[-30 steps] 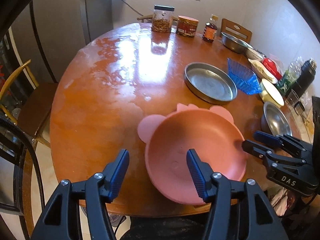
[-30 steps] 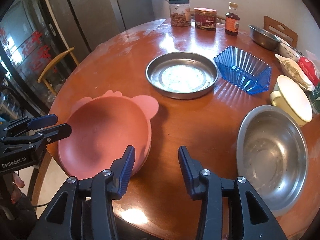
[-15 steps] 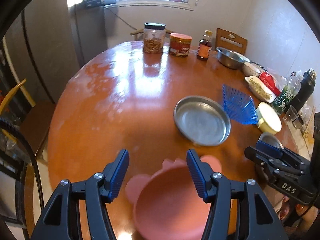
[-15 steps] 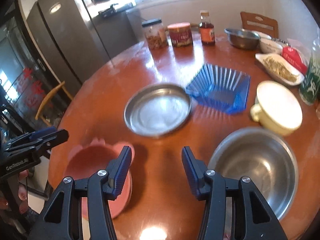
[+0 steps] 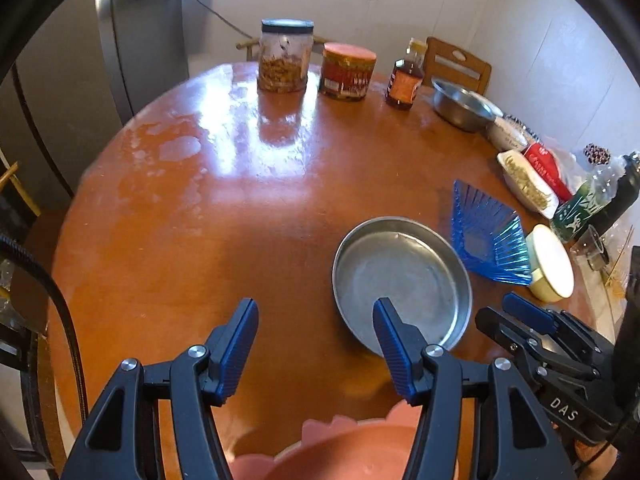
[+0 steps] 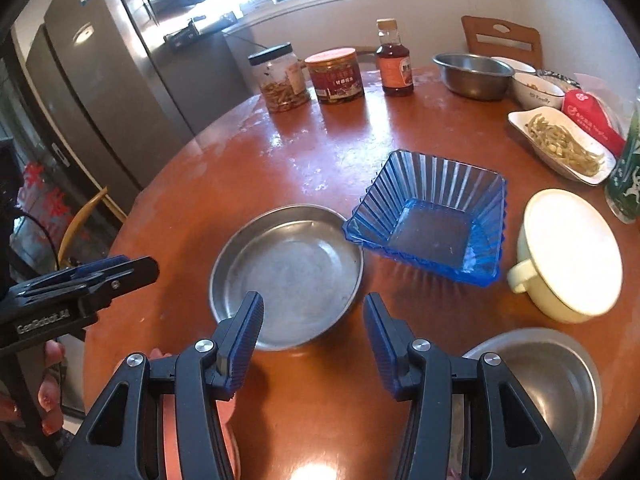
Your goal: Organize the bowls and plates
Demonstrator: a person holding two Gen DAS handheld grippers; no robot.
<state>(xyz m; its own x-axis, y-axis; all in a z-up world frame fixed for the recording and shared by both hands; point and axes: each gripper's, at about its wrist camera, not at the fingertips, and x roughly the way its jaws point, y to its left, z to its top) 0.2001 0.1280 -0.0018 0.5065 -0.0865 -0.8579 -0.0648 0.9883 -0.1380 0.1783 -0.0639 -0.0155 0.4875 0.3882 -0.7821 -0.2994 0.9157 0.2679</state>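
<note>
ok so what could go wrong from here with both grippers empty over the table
1. The pink plate sits at the table's near edge, under the open left gripper; a low sweep might knock it off.
2. The steel pan touches or nearly touches the blue dish; grabbing either may shove the other.
3. The right gripper, also open, hangs close over the steel bowl and could clip its rim.

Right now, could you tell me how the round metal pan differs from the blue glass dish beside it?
The round metal pan is circular, opaque and dull grey; the blue glass dish is square, see-through and blue. The pan's low wall is smooth, while the dish's flaring sides are ribbed. Both sit upright and empty on the wooden table, rims nearly touching.
</note>
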